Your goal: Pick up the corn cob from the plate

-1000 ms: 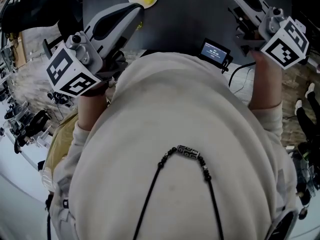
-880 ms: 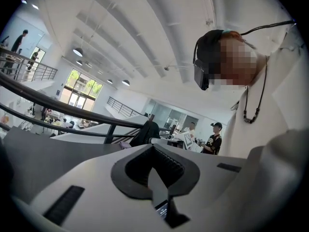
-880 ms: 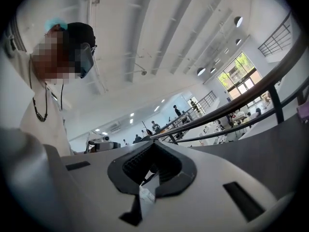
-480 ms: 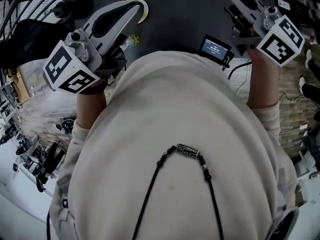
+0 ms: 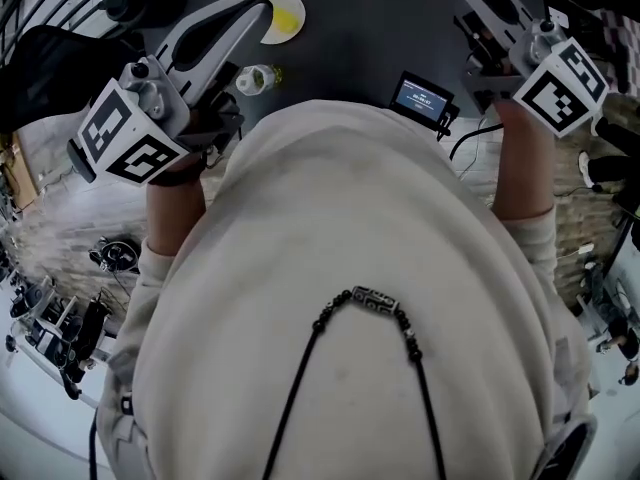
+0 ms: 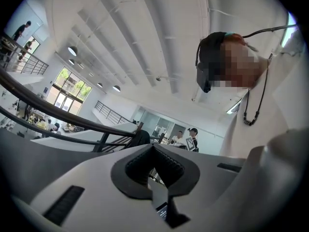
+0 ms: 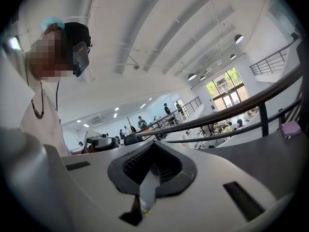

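In the head view a yellow corn cob [image 5: 286,17] lies on a small white plate [image 5: 269,35] on the dark table, far ahead of the person's chest. My left gripper [image 5: 250,4] reaches toward it, its tip just left of the plate's edge and apparently above it. In the left gripper view the camera faces up at the ceiling and the left gripper [image 6: 153,146] has its jaws shut on nothing. The right gripper [image 7: 153,143] is likewise shut and empty, held up at the head view's top right, where its marker cube [image 5: 560,84] shows.
A small clear jar [image 5: 255,78] stands on the table near the left gripper. A small device with a lit screen [image 5: 419,97] sits at the table's near edge, with a cable beside it. The person's pale top fills the lower head view.
The plate was mostly hidden behind the left gripper half a second ago and now shows to the right of its tip. The clear jar has come into view. Both jaws stay shut.
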